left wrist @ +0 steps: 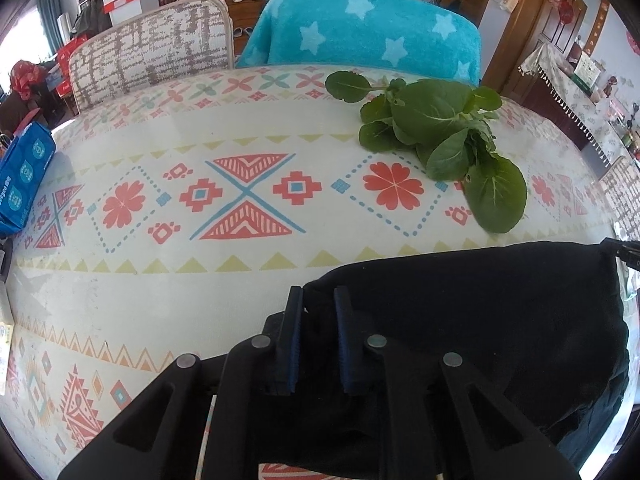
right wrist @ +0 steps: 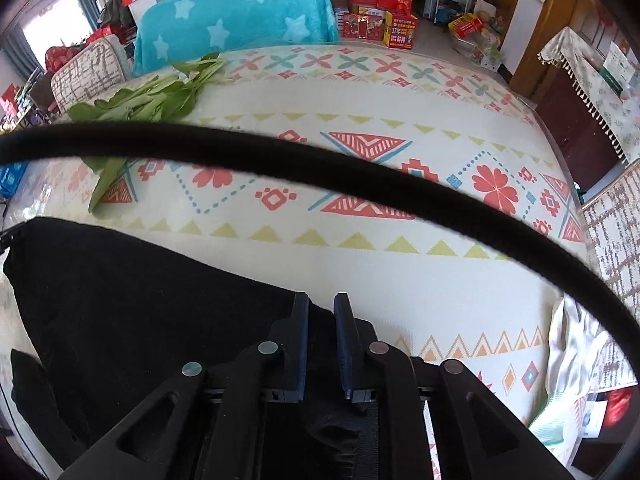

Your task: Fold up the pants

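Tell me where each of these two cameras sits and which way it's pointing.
Left wrist view: on the left tool, facing down and forward over the black pants toward leafy greens; its fingers pinch the fabric.
Right wrist view: on the right tool, facing likewise; a black cable crosses the picture; its fingers grip the pants' edge.
Shared: pants, greens, patterned tablecloth, star blanket.

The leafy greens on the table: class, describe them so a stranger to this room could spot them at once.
Start at the table with its patterned cloth. Toward its far edge, in front of the turquoise star-print blanket, lie the leafy greens, loose on the cloth and beyond the black pants. Nothing else on the table is green and leafy.
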